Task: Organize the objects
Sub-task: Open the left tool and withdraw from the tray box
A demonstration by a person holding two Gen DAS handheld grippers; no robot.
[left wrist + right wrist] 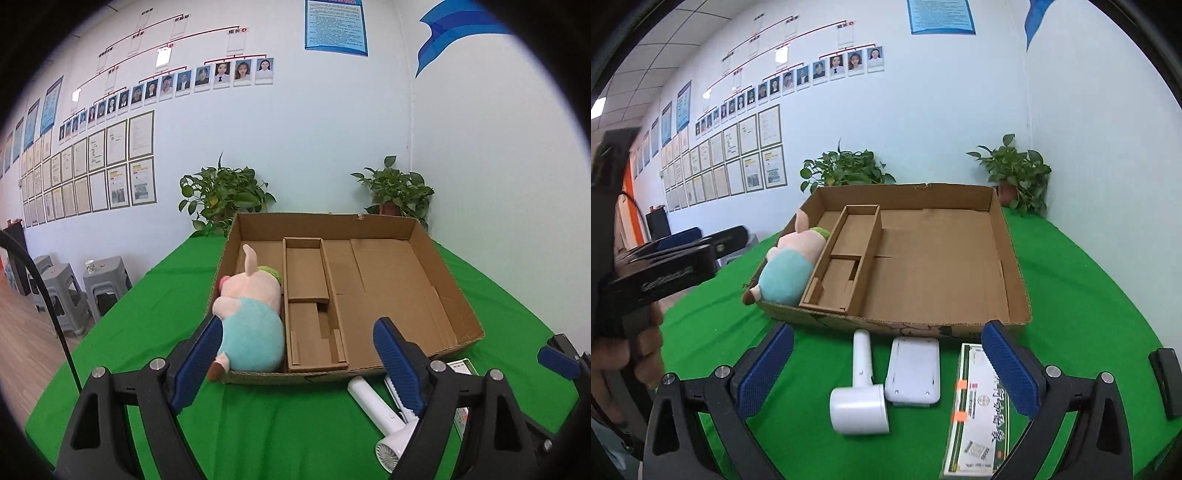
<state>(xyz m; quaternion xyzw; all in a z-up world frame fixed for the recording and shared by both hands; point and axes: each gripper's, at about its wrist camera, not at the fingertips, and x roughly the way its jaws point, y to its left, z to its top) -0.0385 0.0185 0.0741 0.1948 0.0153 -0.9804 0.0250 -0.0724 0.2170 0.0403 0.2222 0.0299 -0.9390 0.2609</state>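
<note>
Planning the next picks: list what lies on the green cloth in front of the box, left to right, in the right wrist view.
White hair dryer → flat white device → green-and-white carton, partly behind the right gripper's right finger.

A table covered in bright green cloth [1089, 295] fills the corner of the room. A wide, shallow cardboard box [1015, 273] sits directly on it, toward the far side. Behind the box, against the wall, stand 2 potted plants, one far left [846, 170] and one far right [1015, 173]. Along the near edge of the box, 3 things lie in a row on the cloth: a white hair dryer [858, 395] on the left, a flat white device [913, 373] just beside it in the middle, and a long green-and-white carton [975, 410] on the right.
</note>
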